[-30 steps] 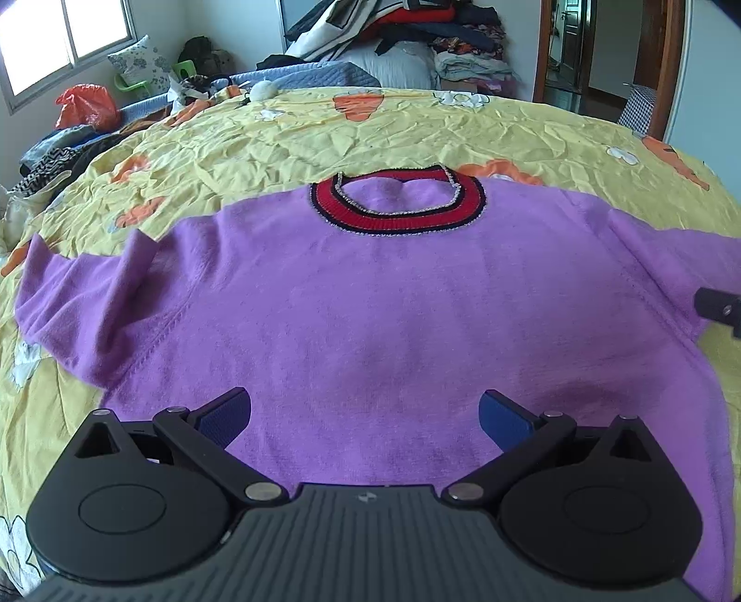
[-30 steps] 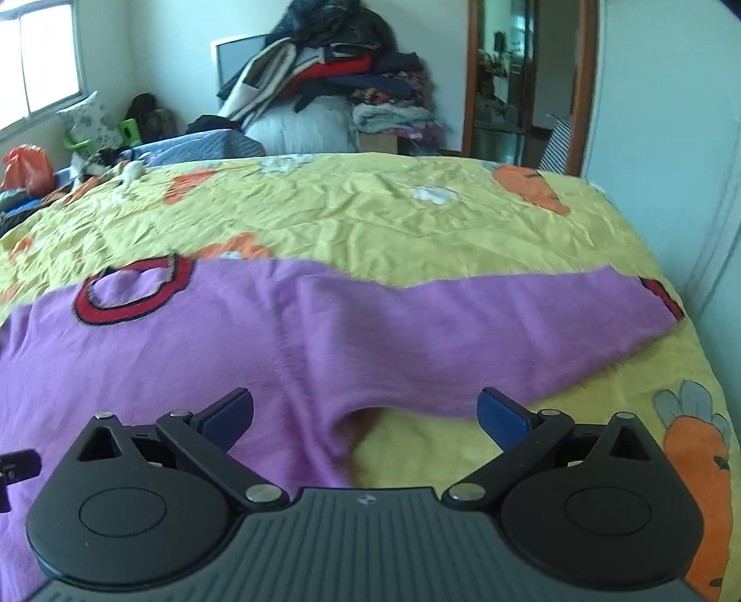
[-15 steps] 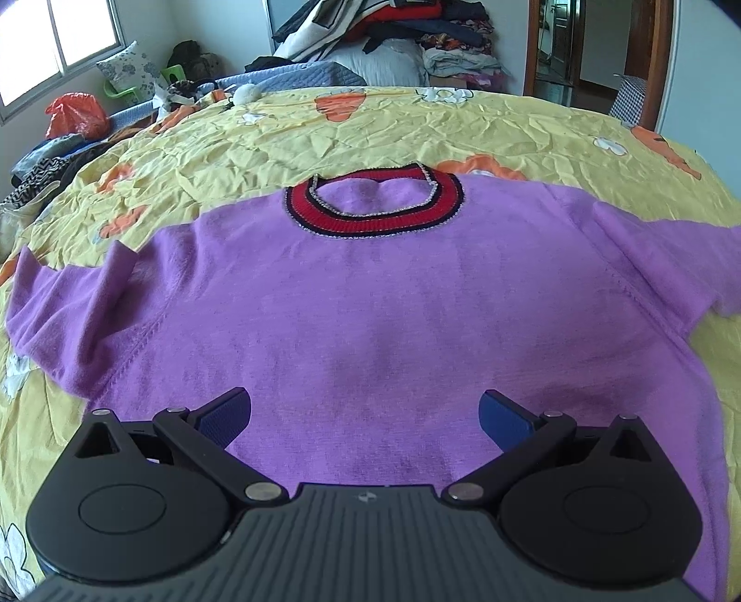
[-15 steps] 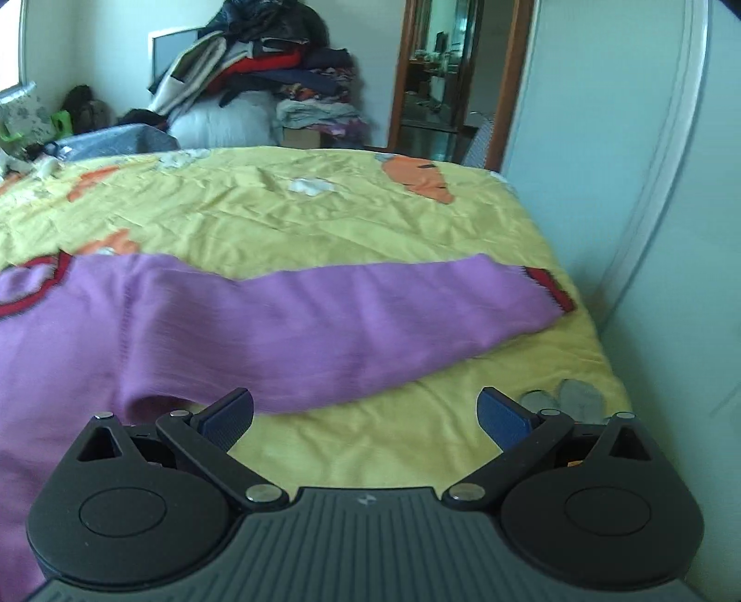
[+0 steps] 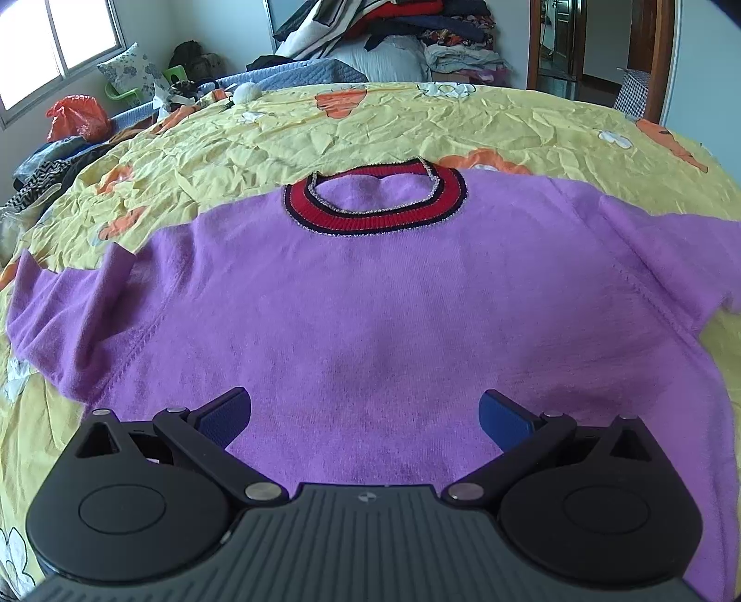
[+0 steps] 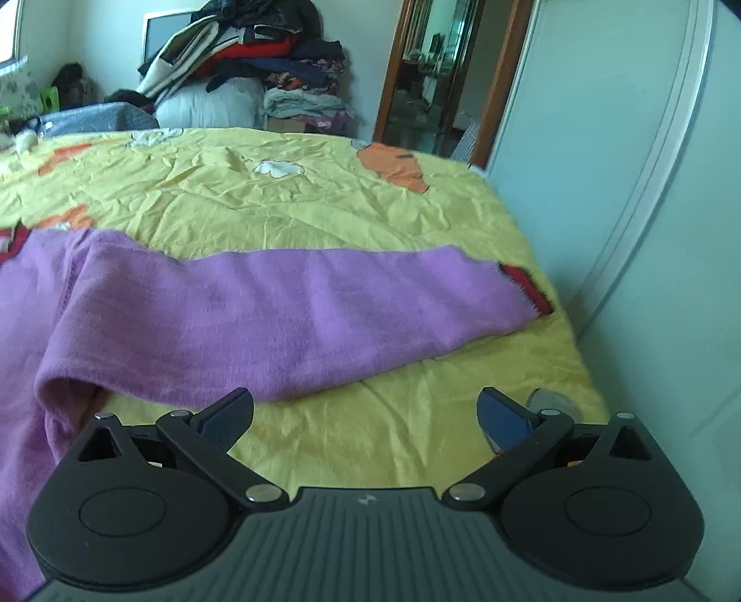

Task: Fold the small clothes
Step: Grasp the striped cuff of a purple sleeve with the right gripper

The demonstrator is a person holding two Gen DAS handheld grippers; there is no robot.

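On the bed sheet [image 5: 463,125] | purple sweater [image 5: 370,301] ahead | left gripper [image 5: 366,412], right gripper [image 6: 366,412] spread wide, empty

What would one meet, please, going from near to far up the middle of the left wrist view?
Left gripper → purple sweater body → red collar → yellow bedsheet → pile of clothes against the far wall.

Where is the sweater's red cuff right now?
In the right wrist view, the red cuff lies at the end of the outstretched sleeve, on the yellow bedspread near the bed's right edge.
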